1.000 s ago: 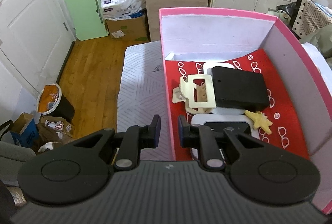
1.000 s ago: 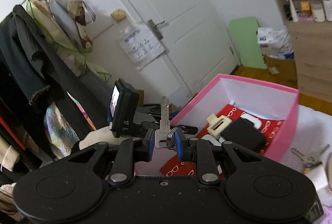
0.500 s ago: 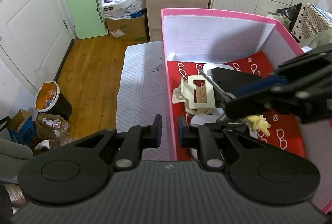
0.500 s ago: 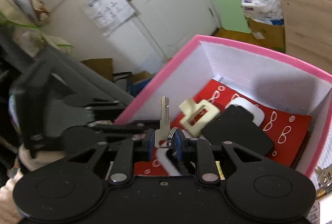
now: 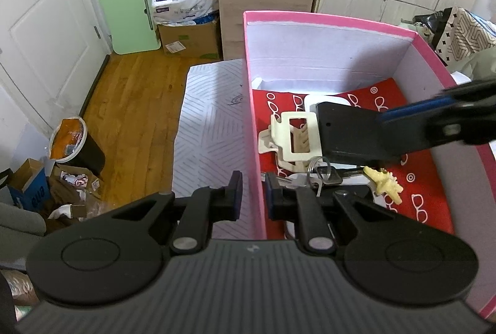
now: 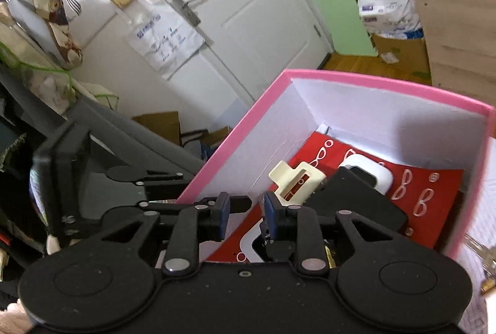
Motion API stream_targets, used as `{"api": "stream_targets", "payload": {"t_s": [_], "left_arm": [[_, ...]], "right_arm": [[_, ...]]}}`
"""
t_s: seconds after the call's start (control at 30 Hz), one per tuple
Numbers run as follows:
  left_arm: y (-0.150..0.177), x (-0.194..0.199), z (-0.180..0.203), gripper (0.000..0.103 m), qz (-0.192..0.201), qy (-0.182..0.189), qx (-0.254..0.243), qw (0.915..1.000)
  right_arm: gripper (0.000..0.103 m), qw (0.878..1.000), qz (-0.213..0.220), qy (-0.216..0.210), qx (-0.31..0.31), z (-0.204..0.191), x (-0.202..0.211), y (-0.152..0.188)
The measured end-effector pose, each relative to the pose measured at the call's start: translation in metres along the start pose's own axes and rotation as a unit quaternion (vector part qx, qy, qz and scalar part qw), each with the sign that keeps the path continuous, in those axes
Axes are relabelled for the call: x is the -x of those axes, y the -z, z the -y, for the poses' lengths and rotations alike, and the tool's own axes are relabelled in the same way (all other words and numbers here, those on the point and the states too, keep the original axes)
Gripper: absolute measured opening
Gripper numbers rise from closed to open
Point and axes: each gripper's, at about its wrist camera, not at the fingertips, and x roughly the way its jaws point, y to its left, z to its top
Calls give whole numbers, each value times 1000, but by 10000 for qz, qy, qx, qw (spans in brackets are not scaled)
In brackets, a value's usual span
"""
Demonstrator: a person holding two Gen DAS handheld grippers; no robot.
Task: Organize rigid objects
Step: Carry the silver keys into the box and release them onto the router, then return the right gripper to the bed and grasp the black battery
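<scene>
Keys (image 5: 322, 174) lie in the pink box (image 5: 328, 19) on my striped mat (image 5: 210, 123) over wood floor (image 5: 130, 104); both grippers, left (image 5: 251, 191) and right (image 6: 244, 210), gape, holding nothing.

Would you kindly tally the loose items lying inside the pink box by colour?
Cream: 2, the hair claw clip and the small starfish-like piece.
Black: 1, the flat case.
White: 1, the rounded device.
Silver: 1, the key bunch.
Total: 5
</scene>
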Motion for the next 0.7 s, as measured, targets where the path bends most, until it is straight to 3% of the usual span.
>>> {"api": "stream_targets", "payload": {"t_s": [0.2,0.4,0.57,0.7], "left_arm": [[-1,-1,1,14,-25,-5,-16,10000],[-1,-2,0,14,-60,-5,-8,10000],[-2,-4,-2,14,-187,-50,22,9998],[-4,6,7,16,-417,80,-315,9986]], "right_arm": [[34,9983,525,239,17,-2,53,21],[38,9903,1059,877,-178,9,113,49],[41,9756,1383,1624,-523,36,147,79],[41,9589,1554,2274,-681,56,162,103]]}}
